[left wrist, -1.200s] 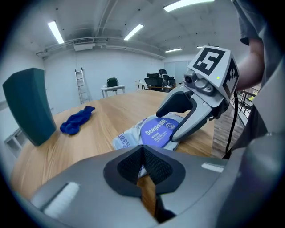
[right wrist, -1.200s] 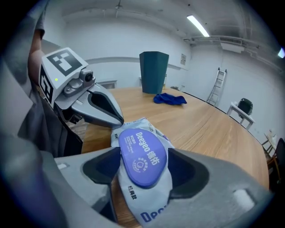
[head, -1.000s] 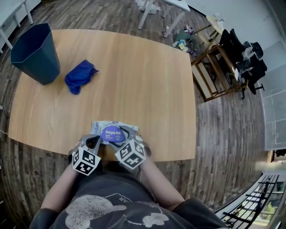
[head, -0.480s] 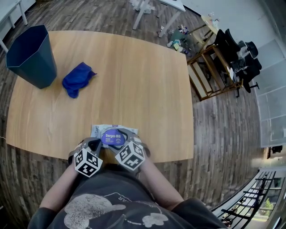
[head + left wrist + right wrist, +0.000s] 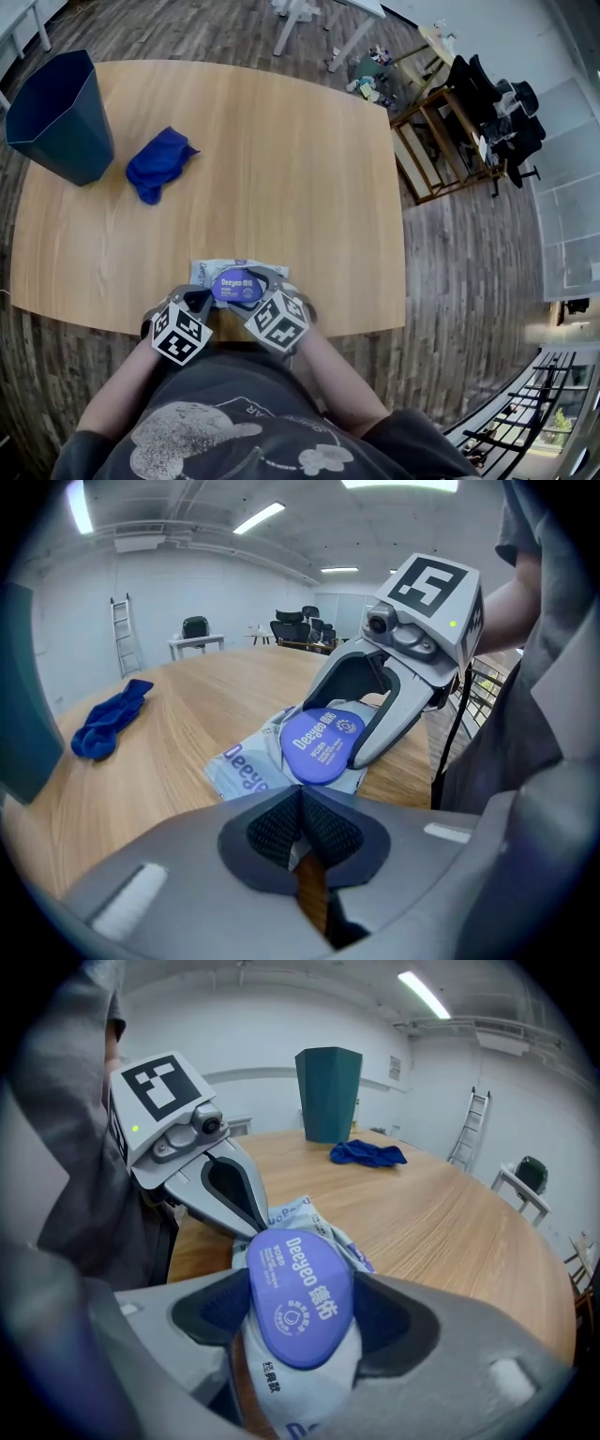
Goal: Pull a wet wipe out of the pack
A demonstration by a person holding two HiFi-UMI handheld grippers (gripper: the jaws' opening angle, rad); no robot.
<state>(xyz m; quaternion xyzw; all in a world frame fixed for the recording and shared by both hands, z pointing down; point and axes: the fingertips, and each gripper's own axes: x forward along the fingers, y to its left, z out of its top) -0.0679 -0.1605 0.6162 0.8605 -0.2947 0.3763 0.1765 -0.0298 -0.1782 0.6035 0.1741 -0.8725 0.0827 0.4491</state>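
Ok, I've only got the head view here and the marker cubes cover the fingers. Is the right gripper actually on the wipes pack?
Observer: Yes. In the right gripper view, the right gripper is closed across the wet wipe pack, with one finger on each side of its purple lid.
Operator: And the left one?
Observer: In the left gripper view, the left gripper has its fingers shut together at the pack's near edge. I can't tell whether they pinch any of it.
Operator: Is the lid open?
Observer: No. In both gripper views it looks flat and closed, and no wipe is showing.
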